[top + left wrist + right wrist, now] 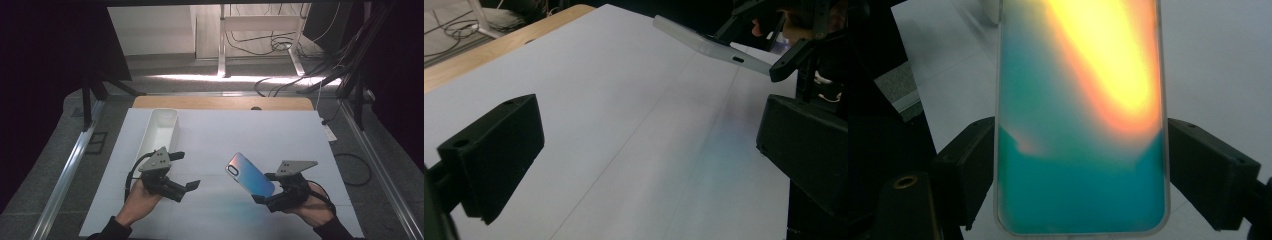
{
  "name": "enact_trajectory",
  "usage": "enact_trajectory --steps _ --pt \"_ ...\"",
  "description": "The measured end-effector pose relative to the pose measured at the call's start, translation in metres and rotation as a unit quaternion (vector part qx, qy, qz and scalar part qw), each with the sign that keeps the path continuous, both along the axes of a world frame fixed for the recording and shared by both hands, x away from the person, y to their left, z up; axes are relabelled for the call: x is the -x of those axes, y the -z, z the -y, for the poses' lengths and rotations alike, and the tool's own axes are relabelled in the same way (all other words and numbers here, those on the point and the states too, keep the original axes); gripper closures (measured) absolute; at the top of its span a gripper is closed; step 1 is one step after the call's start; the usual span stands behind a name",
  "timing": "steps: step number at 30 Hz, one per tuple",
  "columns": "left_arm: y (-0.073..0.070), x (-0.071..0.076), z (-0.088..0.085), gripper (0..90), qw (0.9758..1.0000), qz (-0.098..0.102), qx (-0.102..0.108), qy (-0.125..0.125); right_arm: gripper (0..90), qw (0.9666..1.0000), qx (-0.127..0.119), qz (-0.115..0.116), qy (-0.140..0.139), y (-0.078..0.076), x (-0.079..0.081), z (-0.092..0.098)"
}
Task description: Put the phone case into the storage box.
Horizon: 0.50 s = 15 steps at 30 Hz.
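At the far left of the white table sheet (280, 130), toward its back edge, a long white tray (162, 127) lies lengthwise, and your left gripper (189, 170) sits just in front of its near end, held in your left hand (142, 200) above the sheet. Its jaws stand wide apart with nothing between them; in the left gripper view you see bare white sheet running between the two black jaws, and they point across the table toward your other hand. Moving right, the middle of the sheet is where the phone case (250, 175) hangs in the air, tilted, its camera cutout at the upper left end and its iridescent blue face turned up toward the high camera. From the left gripper view the same phone case (709, 45) appears edge-on as a pale translucent slab, raised off the sheet. Your right gripper (265, 187) has it by the lower end: in the right gripper view the phone case (1080, 125) stands between the two jaws, each pressed against one long edge, and its back glows teal below and yellow-orange above. So the right jaws are set wide, closed on the case across its width. Your right hand (312, 205) holds that gripper near the right front of the sheet.
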<state>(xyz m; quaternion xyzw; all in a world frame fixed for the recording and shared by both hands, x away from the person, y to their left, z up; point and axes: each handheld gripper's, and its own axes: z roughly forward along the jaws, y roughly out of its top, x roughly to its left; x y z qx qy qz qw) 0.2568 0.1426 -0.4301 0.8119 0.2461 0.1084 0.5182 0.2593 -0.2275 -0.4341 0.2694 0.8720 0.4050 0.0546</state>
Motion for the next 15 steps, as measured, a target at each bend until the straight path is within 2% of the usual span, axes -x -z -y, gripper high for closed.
enact_trajectory --steps 7,11,15 --pt "-0.002 -0.007 0.017 0.0 0.9997 -0.001 0.003 0.024 17.0 1.0 -0.007 -0.001 0.003 0.001 0.002 0.009" --pt "0.0 -0.005 0.021 0.0 0.9994 -0.008 0.005 0.034 17.0 0.9999 -0.012 0.002 0.0 0.001 0.003 0.01" --pt "0.001 0.0 0.024 0.0 0.9994 -0.006 -0.005 0.035 17.0 0.9997 -0.02 0.002 -0.013 0.0 0.005 0.007"
